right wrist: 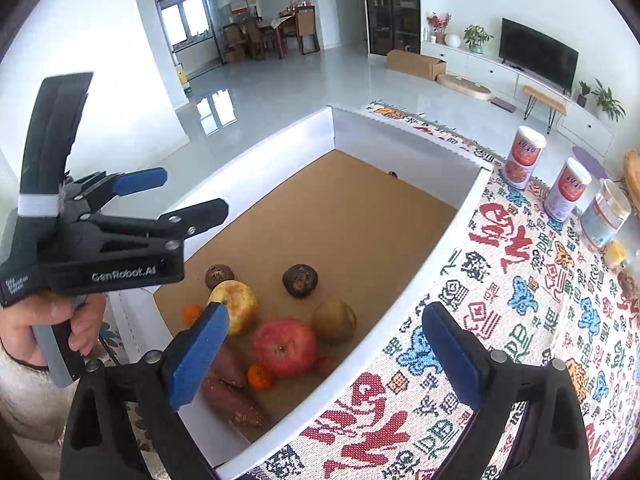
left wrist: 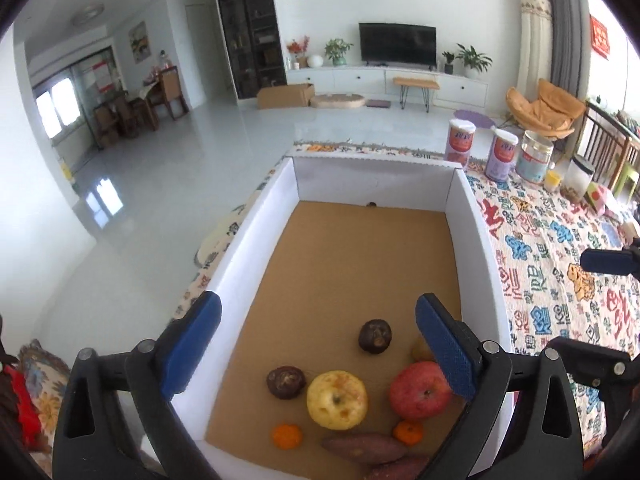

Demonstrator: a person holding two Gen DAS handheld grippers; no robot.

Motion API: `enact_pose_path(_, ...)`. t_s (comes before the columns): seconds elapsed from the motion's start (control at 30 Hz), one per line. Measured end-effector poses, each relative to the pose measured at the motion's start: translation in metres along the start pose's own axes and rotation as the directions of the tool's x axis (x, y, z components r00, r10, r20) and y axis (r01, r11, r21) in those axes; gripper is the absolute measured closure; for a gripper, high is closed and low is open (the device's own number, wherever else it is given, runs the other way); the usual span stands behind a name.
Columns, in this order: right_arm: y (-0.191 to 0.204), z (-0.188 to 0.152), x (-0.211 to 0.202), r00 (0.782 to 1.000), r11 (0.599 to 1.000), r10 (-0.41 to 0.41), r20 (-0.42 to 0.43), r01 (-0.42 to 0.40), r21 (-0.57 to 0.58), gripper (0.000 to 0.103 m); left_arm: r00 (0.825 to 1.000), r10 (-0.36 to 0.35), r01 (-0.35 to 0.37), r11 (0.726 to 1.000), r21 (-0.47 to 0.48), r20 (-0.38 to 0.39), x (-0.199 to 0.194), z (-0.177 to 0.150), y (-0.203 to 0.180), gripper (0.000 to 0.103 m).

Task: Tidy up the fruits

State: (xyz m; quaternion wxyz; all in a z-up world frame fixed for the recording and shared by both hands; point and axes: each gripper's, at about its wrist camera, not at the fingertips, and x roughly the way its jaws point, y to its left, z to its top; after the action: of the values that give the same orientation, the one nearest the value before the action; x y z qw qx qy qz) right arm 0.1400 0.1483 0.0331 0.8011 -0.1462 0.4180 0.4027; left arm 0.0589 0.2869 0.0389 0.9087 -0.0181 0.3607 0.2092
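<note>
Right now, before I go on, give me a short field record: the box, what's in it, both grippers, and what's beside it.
box: white-walled box, brown floor, on patterned cloth
contents: red apple, yellow apple, two small oranges, sweet potatoes, dark round fruits, a brownish fruit, all at the near end
left gripper: open, empty, over the box
right gripper: open, empty
beside box: three canisters on the cloth

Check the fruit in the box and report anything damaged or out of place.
The yellow apple has brown blotches on its skin, so it looks bruised. Two sweet potatoes lie among the fruit in the white box, though they are not fruit. Everything crowds the near end.
</note>
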Motion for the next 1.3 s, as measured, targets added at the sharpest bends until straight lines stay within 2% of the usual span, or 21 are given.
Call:
enact_pose_path(0.07, -0.004, -0.002, -0.018, 0.999, 0.999, -0.022, 0.037, 0.021, 0.033, 0.000, 0.999, 0.030, -0.030, 0.999, 0.010, 0.044, -0.021, -0.010, -0.009, 0.001)
enact_pose_path(0.13, -0.009, -0.013, -0.036, 0.997, 0.997, -0.045, 0.066, 0.040, 0.067, 0.000, 0.998, 0.061, -0.061, 0.998, -0.004, 0.017, -0.032, -0.021, -0.018, 0.001)
enact_pose_path(0.23, -0.010, -0.033, -0.043, 0.994, 0.989, -0.095, 0.056, 0.087, 0.123, 0.000, 0.999, 0.000, -0.004, 0.997, -0.081, -0.052, -0.040, -0.046, -0.016, 0.001)
enact_pose_path(0.3, -0.011, -0.045, -0.042, 0.995, 0.983, -0.099, 0.032, 0.093, 0.156, 0.000, 0.995, -0.023, 0.012, 0.993, -0.114, -0.100, -0.039, -0.057, -0.014, 0.001)
enact_pose_path(0.4, -0.004, -0.062, -0.035, 0.995, 0.981, -0.097, -0.032, 0.101, 0.163, 0.000, 0.992, 0.033, -0.045, 0.994, -0.096, -0.118, -0.041, -0.068, -0.015, 0.001)
enact_pose_path(0.5, 0.006, -0.069, -0.029, 0.996, 0.982, -0.070, -0.046, 0.077, 0.172, 0.000, 0.988, 0.107, -0.113, 0.992, -0.058, -0.107, -0.046, -0.073, -0.014, 0.001)
enact_pose_path(0.77, 0.035, -0.060, -0.018, 0.996, 0.985, -0.057, -0.067, 0.067, 0.160, 0.000, 0.985, 0.124, -0.135, 0.987, -0.085, -0.123, -0.043, -0.079, 0.007, 0.001)
enact_pose_path(1.03, 0.055, -0.054, -0.008, 0.994, 0.989, -0.051, -0.099, 0.064, 0.131, 0.000, 0.979, 0.104, -0.127, 0.984, -0.125, -0.176, -0.034, -0.082, 0.023, 0.001)
enact_pose_path(1.3, 0.064, -0.047, -0.010, 0.994, 0.989, -0.056, -0.093, 0.068, 0.129, 0.000, 0.977, 0.075, -0.109, 0.980, -0.165, -0.200, -0.032, -0.080, 0.036, 0.001)
